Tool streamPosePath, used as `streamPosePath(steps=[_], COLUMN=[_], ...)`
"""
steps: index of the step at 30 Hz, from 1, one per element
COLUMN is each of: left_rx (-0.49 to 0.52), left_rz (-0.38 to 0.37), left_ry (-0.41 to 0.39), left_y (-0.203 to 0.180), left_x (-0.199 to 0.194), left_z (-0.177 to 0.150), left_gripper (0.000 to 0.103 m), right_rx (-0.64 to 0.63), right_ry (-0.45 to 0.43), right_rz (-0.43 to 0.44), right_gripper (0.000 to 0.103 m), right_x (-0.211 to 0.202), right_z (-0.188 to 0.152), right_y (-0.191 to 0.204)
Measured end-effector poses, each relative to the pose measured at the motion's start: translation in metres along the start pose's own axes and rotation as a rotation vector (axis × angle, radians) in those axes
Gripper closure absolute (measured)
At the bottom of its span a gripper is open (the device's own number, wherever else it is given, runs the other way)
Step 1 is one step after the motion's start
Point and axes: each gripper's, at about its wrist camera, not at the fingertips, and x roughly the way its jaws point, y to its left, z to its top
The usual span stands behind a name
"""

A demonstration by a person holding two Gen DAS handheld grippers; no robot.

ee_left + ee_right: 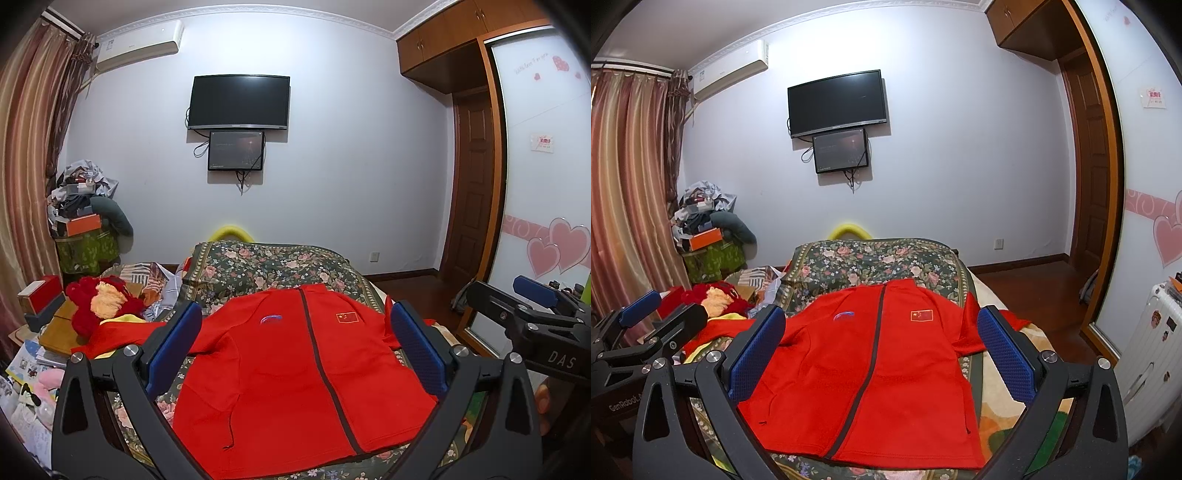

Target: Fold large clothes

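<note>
A red zip-up jacket lies flat, front up, on the floral bedspread, collar toward the far wall, sleeves spread to both sides. It shows again in the right wrist view as the jacket. My left gripper hovers above its lower half, open, blue pads wide apart with nothing between them. My right gripper is also open and empty over the jacket's hem. The right gripper appears at the far right of the left view, and the left gripper at the left of the right view.
A red plush toy and boxes clutter the bed's left side. A heap of clothes and boxes stands by the curtain. Wardrobe doors and a white suitcase are on the right. A TV hangs on the far wall.
</note>
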Motion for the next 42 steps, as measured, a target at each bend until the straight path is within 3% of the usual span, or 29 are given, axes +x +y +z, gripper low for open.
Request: streamPosePath(steps=[42], left_rx=[-0.011], left_rz=[0.013], left_ry=[0.016], left_y=[0.008], left_x=[0.005], left_z=[-0.003], left_gripper=[0.0], right_rx=[-0.001], right_ry=[0.007], right_rz=[-0.002], right_gripper=[0.0], right_x=[0.003], right_z=[-0.01], right_y=[0.001])
